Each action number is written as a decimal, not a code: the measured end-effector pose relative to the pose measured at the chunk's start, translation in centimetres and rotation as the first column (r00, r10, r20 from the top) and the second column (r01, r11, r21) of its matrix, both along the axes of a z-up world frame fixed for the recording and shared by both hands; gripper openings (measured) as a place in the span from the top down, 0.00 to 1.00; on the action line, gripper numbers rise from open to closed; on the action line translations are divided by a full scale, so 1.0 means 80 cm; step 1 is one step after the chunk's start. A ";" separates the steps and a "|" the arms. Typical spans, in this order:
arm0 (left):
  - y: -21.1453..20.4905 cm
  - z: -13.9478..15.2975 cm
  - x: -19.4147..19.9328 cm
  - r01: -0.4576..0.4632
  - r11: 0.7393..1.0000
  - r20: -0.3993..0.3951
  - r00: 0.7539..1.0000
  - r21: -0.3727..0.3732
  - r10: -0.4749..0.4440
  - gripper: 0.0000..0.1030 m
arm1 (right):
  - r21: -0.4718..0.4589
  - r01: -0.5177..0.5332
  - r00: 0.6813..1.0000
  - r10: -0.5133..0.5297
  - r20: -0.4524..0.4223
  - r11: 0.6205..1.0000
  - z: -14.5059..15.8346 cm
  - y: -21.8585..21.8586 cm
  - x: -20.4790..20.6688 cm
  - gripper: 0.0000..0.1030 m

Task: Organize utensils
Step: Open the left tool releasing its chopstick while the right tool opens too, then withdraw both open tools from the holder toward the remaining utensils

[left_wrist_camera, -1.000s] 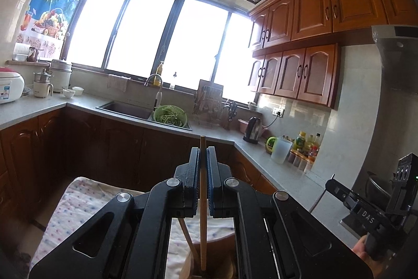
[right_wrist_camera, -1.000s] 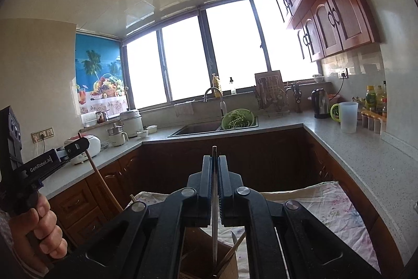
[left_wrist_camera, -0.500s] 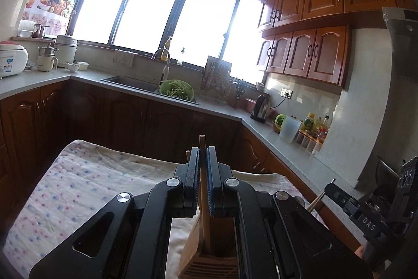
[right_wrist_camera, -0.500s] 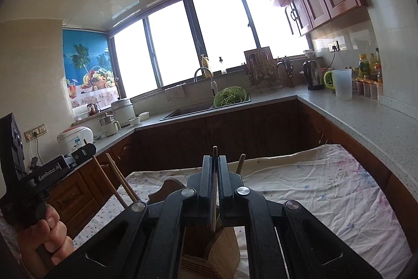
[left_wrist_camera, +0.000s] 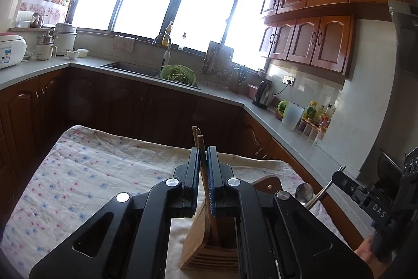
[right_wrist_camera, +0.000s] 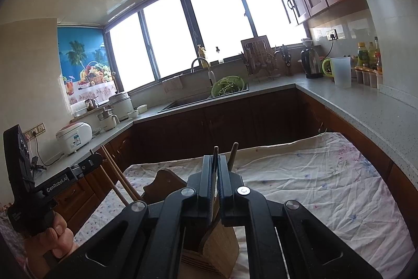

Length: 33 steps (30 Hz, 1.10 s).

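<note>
Kitchen setting: grey worktops run under a wide window, with a sink [left_wrist_camera: 135, 67], a green colander [left_wrist_camera: 178, 74] beside it, an electric kettle [left_wrist_camera: 263, 94] and a rice cooker [right_wrist_camera: 74, 137] further along. Wooden cabinets [left_wrist_camera: 311, 41] hang on the wall.

Work surface: a bench covered by a floral cloth [left_wrist_camera: 86, 174]. A wooden utensil block [left_wrist_camera: 209, 247] stands on the cloth near the bench's near edge, directly under both tools.

Left tool [left_wrist_camera: 203, 174]: fingers together, clamped on a pair of wooden chopsticks [left_wrist_camera: 199, 145]. The chopsticks stand nearly upright, tilted slightly. Their upper ends rise above the fingertips; their lower ends reach down into an open slot at the top of the block. In the right wrist view the same chopsticks [right_wrist_camera: 115, 174] slant from the left tool [right_wrist_camera: 95, 161] down toward the block [right_wrist_camera: 219, 242].

Right tool [right_wrist_camera: 214, 174]: fingers together, clamped on a thin dark metal handle. From the left wrist view this item reads as a metal spoon [left_wrist_camera: 304, 194], bowl end toward the block, held by the right tool [left_wrist_camera: 337, 175] above the bench's right edge. Where its lower end sits in the right wrist view is hidden by the tool body.

A second wooden handle [right_wrist_camera: 233, 156] stands just beside the right tool's fingers, rising from the block.
</note>
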State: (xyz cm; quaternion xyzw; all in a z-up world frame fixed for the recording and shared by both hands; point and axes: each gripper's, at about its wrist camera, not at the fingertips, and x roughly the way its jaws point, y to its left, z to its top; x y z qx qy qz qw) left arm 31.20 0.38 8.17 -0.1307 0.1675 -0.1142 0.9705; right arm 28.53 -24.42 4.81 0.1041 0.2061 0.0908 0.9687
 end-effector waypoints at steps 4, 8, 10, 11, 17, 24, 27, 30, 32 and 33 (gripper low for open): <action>0.002 0.003 0.000 -0.004 1.000 -0.024 1.000 -0.003 0.004 0.93 | 0.005 -0.006 1.000 0.006 -0.013 1.000 0.002 0.000 0.001 0.94; 0.012 0.009 -0.011 -0.015 1.000 -0.027 1.000 -0.021 0.014 0.69 | 0.015 -0.008 1.000 0.008 0.002 1.000 0.008 -0.002 -0.007 0.76; 0.019 0.013 -0.021 -0.031 0.999 -0.021 0.999 -0.029 0.030 0.44 | 0.030 -0.005 1.000 0.005 0.022 1.000 0.015 -0.004 -0.015 0.45; 0.022 0.016 -0.027 -0.041 0.999 -0.018 0.999 -0.030 0.040 0.36 | 0.039 -0.004 0.999 0.002 0.039 0.999 0.019 -0.005 -0.021 0.36; 0.044 0.022 -0.064 -0.076 0.997 -0.029 0.997 -0.014 0.075 0.15 | 0.101 0.005 0.996 -0.014 0.091 0.995 0.039 -0.018 -0.053 0.07; 0.055 0.016 -0.112 -0.067 0.998 -0.061 0.996 0.019 0.068 0.13 | 0.118 -0.016 0.997 0.008 0.072 0.993 0.042 -0.022 -0.091 0.04; 0.054 0.010 -0.134 -0.055 0.998 -0.079 0.995 0.037 0.058 0.13 | 0.119 -0.020 0.999 0.014 0.049 0.993 0.037 -0.022 -0.105 0.04; 0.052 0.002 -0.156 -0.038 0.997 -0.094 0.995 0.062 0.044 0.12 | 0.127 -0.024 1.000 0.022 0.020 0.992 0.029 -0.020 -0.122 0.04; 0.051 -0.005 -0.171 -0.027 0.997 -0.106 0.994 0.078 0.035 0.12 | 0.124 -0.024 1.000 0.024 0.001 0.992 0.025 -0.020 -0.135 0.04; 0.050 -0.009 -0.178 -0.021 0.996 -0.112 0.993 0.088 0.031 0.12 | 0.124 -0.024 1.000 0.025 -0.005 0.992 0.022 -0.020 -0.141 0.04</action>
